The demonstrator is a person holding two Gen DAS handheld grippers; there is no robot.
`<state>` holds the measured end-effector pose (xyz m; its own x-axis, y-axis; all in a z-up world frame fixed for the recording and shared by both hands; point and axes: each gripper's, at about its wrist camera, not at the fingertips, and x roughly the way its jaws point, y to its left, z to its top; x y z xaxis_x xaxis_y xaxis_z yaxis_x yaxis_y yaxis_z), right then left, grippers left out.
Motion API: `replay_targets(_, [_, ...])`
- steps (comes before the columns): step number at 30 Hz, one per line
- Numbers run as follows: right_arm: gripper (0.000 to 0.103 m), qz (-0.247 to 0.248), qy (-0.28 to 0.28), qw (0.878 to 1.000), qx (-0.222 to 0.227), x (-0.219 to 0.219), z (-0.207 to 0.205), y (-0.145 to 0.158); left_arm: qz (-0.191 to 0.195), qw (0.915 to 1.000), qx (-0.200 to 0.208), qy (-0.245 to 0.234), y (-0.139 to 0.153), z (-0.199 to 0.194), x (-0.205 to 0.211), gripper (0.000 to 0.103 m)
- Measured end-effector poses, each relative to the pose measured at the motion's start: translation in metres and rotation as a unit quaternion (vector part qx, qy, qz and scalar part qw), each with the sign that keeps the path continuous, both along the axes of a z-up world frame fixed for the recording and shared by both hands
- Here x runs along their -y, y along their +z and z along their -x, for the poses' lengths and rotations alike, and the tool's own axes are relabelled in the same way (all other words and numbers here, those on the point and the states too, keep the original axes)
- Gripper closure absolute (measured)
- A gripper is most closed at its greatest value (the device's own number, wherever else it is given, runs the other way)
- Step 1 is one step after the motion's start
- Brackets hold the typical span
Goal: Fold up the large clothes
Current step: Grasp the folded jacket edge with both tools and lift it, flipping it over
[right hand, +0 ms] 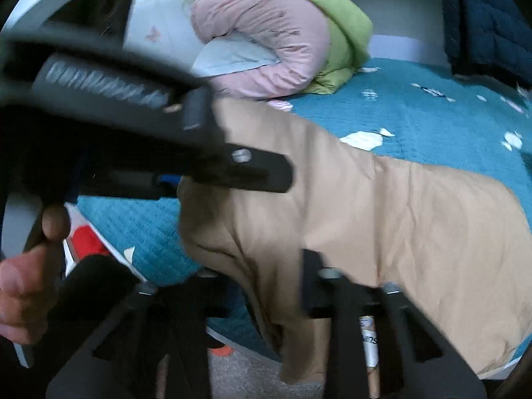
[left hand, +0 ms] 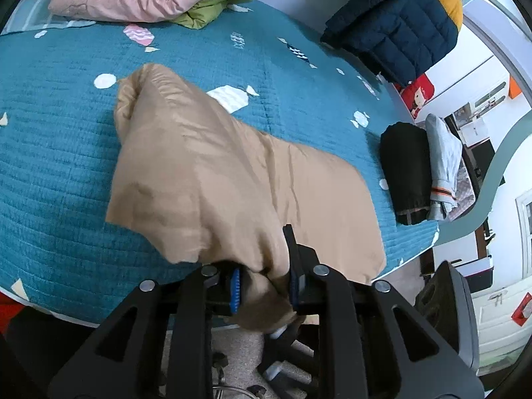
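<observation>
While the tan garment (left hand: 232,173) lies spread across the teal quilted bedspread (left hand: 50,153), its near edge hangs over the bed's front side toward the floor. Left gripper (left hand: 264,286): jaws narrow, blue pads clamped on a bunched fold of that near edge, which is lifted clear of the bedspread. Right gripper (right hand: 266,299): view is blurred; tan cloth passes between its fingers, jaws look close together, but whether the pads actually bite I cannot tell. In the right wrist view the left gripper's body crosses the upper left of the picture, with a hand (right hand: 23,279) on its handle, so the two tools work side by side on the same edge.

Judged step: taking hold of the near hem for a fold away from the person. Fold itself not yet made; far end of the garment is rumpled into a ridge.

Next move calls for a confirmed right-hand grip, then both edges carried evenly toward the far side, keeping the cloth taut so it does not sag.
</observation>
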<state>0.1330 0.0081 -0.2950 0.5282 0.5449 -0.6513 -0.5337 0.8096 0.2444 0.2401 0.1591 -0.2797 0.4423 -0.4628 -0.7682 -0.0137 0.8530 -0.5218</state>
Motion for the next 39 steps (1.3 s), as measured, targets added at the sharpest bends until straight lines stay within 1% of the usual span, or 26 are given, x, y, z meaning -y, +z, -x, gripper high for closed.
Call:
replay_targets(1, [0.090, -0.013, -0.012, 1.000, -0.005, 0.010, -0.003, 0.002, 0.007, 1.0000, 0.002, -0.005, 0.002, -0.001, 0.003, 0.080])
replay_targets(2, [0.091, -0.025, -0.019, 0.999, -0.012, 0.018, -0.007, 0.005, 0.012, 0.9999, 0.004, -0.011, 0.005, -0.002, 0.007, 0.075])
replay_targets(3, [0.092, -0.038, -0.033, 0.999, -0.016, 0.030, -0.011, 0.008, 0.016, 0.9998, 0.005, -0.013, 0.008, -0.003, 0.010, 0.068])
replay_targets(5, [0.092, -0.061, -0.057, 0.996, -0.023, 0.049, -0.013, 0.015, 0.039, 0.9988, 0.014, -0.026, 0.018, -0.003, 0.022, 0.059])
replay_targets(6, [0.092, -0.075, -0.071, 0.994, -0.028, 0.060, -0.015, 0.018, 0.041, 0.9985, 0.020, -0.031, 0.023, -0.002, 0.027, 0.057])
replay_targets(7, [0.092, -0.085, -0.082, 0.992, -0.032, 0.069, -0.015, 0.020, 0.040, 0.9975, 0.036, -0.045, 0.033, -0.001, 0.038, 0.054])
replay_targets(8, [0.092, -0.101, -0.100, 0.989, -0.039, 0.083, -0.017, 0.022, 0.042, 0.9965, 0.047, -0.055, 0.040, 0.001, 0.044, 0.046])
replay_targets(9, [0.092, -0.126, -0.121, 0.983, -0.053, 0.101, -0.020, 0.022, 0.044, 0.9956, 0.056, -0.061, 0.045, 0.002, 0.050, 0.036])
replay_targets(10, [0.092, -0.139, -0.134, 0.979, -0.060, 0.112, -0.021, 0.022, 0.050, 0.9941, 0.072, -0.064, 0.052, 0.004, 0.056, 0.034])
replay_targets(12, [0.092, -0.168, -0.165, 0.969, -0.075, 0.141, -0.020, 0.021, 0.054, 0.9922, 0.090, -0.068, 0.059, 0.004, 0.065, 0.032])
replay_targets(13, [0.092, -0.178, -0.180, 0.964, -0.080, 0.155, -0.018, 0.020, 0.043, 0.9925, 0.092, -0.068, 0.059, 0.001, 0.071, 0.030])
replay_targets(16, [0.092, -0.202, -0.217, 0.950, -0.092, 0.188, -0.016, 0.014, -0.011, 0.9945, 0.072, -0.076, 0.042, -0.017, 0.089, 0.029])
replay_targets(19, [0.092, -0.225, -0.255, 0.935, -0.101, 0.217, -0.006, 0.009, -0.048, 0.9932, 0.051, -0.092, 0.017, -0.042, 0.113, 0.029])
replay_targets(22, [0.092, -0.236, -0.283, 0.924, -0.104, 0.239, 0.003, 0.006, -0.041, 0.9933, 0.026, -0.105, -0.005, -0.060, 0.135, 0.029])
replay_targets(23, [0.092, -0.244, -0.290, 0.919, -0.108, 0.247, 0.004, 0.004, -0.036, 0.9923, 0.024, -0.116, -0.008, -0.064, 0.145, 0.029])
replay_targets(25, [0.092, -0.270, -0.307, 0.905, -0.117, 0.259, 0.012, -0.001, -0.039, 0.9905, 0.023, -0.130, -0.012, -0.070, 0.163, 0.029])
replay_targets(26, [0.092, -0.276, -0.322, 0.897, -0.126, 0.269, 0.012, -0.006, -0.040, 0.9892, 0.017, -0.140, -0.015, -0.074, 0.174, 0.029])
replay_targets(29, [0.092, -0.282, -0.355, 0.880, -0.141, 0.285, 0.018, -0.018, -0.038, 0.9867, 0.017, -0.157, -0.019, -0.082, 0.194, 0.029])
replay_targets(30, [0.092, -0.290, -0.375, 0.867, -0.154, 0.294, 0.019, -0.025, -0.037, 0.9861, 0.014, -0.161, -0.021, -0.083, 0.199, 0.029])
replay_targets(31, [0.092, -0.297, -0.388, 0.857, -0.164, 0.299, 0.021, -0.030, -0.034, 0.9858, 0.010, -0.164, -0.022, -0.084, 0.205, 0.029])
replay_targets(32, [0.091, -0.293, -0.395, 0.853, -0.175, 0.301, 0.019, -0.034, -0.034, 0.9855, 0.008, -0.166, -0.024, -0.085, 0.210, 0.028])
replay_targets(34, [0.087, -0.272, -0.399, 0.854, -0.192, 0.302, 0.016, -0.041, -0.038, 0.9846, 0.000, -0.171, -0.032, -0.088, 0.215, 0.027])
replay_targets(35, [0.084, -0.270, -0.401, 0.852, -0.203, 0.304, 0.015, -0.044, -0.043, 0.9836, -0.007, -0.175, -0.038, -0.090, 0.219, 0.025])
replay_targets(36, [0.082, -0.274, -0.405, 0.848, -0.205, 0.305, 0.016, -0.044, -0.047, 0.9830, -0.011, -0.177, -0.042, -0.091, 0.222, 0.025])
replay_targets(37, [0.080, -0.268, -0.410, 0.848, -0.203, 0.306, 0.017, -0.040, -0.056, 0.9824, -0.013, -0.178, -0.046, -0.093, 0.225, 0.025])
replay_targets(39, [0.079, -0.240, -0.416, 0.856, -0.191, 0.310, 0.019, -0.028, -0.065, 0.9818, -0.015, -0.178, -0.049, -0.096, 0.230, 0.025])
